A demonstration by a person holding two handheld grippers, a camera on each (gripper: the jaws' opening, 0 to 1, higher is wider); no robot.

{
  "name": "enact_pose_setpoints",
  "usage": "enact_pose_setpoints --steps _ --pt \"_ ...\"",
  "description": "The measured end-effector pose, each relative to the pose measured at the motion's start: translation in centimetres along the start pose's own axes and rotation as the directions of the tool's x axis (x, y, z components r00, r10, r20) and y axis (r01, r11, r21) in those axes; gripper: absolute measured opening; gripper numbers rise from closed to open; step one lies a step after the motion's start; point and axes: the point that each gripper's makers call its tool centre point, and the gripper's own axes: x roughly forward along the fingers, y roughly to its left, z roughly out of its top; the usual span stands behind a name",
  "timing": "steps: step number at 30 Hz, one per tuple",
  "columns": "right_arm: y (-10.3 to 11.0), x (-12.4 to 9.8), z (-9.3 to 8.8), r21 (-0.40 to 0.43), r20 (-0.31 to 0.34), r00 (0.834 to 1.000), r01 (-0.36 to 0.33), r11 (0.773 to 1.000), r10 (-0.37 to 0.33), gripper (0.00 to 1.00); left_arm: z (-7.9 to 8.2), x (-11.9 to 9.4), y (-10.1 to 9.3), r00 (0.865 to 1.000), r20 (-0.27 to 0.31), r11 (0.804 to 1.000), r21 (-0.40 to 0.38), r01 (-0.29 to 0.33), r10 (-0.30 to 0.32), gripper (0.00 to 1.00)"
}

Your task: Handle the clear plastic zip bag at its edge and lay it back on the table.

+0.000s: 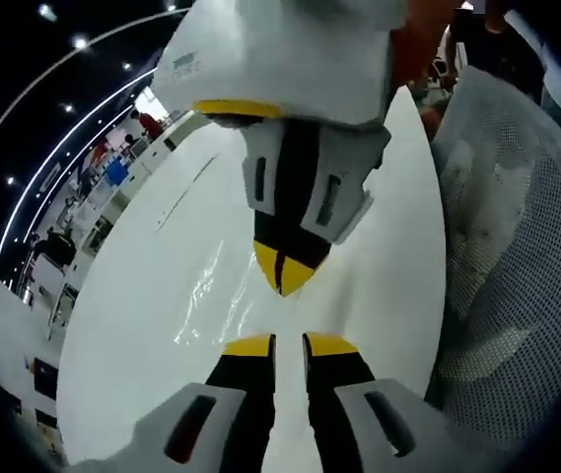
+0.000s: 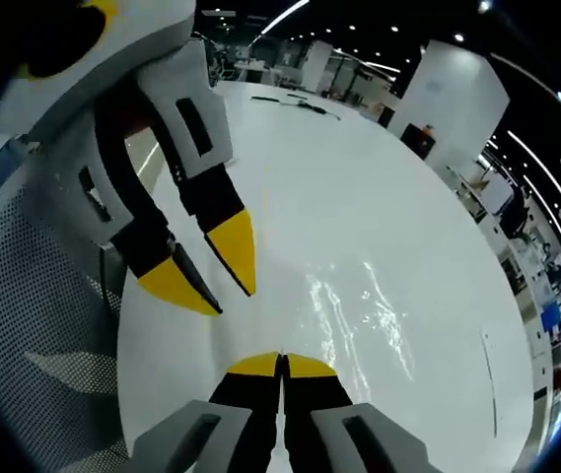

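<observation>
Both grippers hang over a white table [image 1: 152,296] and point toward each other, tip near tip. In the left gripper view, the left gripper [image 1: 289,344] has its yellow-tipped jaws spread a little, with a bare gap between them and nothing held. The right gripper [image 1: 282,274] comes down from the far side with its jaws pressed together to a single point.

In the right gripper view, the right gripper's jaws meet at the tips, and nothing shows clearly between them. The left gripper stands at the left with its jaws parted.

The clear plastic zip bag [image 2: 359,315] lies flat on the table, seen as glossy wrinkles just to the right of the right gripper's tips. A white mesh chair back [image 1: 517,286] stands at the table's edge.
</observation>
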Motion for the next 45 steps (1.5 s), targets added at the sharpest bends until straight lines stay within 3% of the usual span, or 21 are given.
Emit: enact_pose_setpoints --steps 13,20,31,45 --pt "-0.6 -0.7 0.5 -0.021 0.004 1.000 0.007 1.000 -0.006 0.00 0.9 1.1 0.7 1.000 0.011 0.999 0.042 -0.007 0.006 0.08" --pt "-0.9 -0.8 0.6 -0.023 0.010 1.000 0.008 1.000 -0.008 0.00 0.1 1.9 0.7 1.000 -0.022 0.995 0.096 -0.007 0.010 0.03" --pt "-0.8 -1.0 0.7 -0.015 0.010 1.000 0.006 1.000 -0.006 0.00 0.4 1.9 0.6 0.999 -0.030 0.992 0.123 -0.008 0.012 0.00" --pt "-1.7 -0.7 0.4 0.042 0.008 0.999 0.046 0.998 -0.047 0.00 -0.2 2.3 -1.0 0.998 -0.048 0.989 0.141 0.034 -0.027 0.00"
